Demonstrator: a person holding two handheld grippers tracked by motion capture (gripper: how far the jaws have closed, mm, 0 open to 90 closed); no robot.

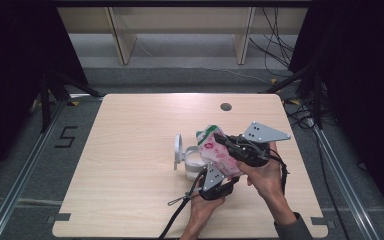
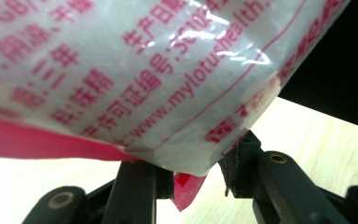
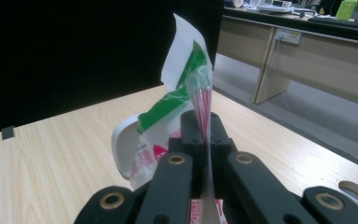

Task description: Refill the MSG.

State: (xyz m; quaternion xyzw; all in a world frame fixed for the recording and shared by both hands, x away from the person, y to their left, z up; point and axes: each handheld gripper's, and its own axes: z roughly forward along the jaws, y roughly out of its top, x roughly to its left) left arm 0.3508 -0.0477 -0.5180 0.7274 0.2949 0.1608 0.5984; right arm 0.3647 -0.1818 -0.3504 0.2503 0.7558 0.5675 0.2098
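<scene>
The right tool [image 3: 204,128] pinches the plastic bag's [image 1: 215,150] top edge, held above the bench's [image 1: 130,150] right half; the left tool [image 2: 196,175] is spread around its bottom corner, beside a white container [image 1: 190,162].

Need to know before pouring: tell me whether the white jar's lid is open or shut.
Open. The white jar's lid stands flipped up on the far side from the bag.
</scene>
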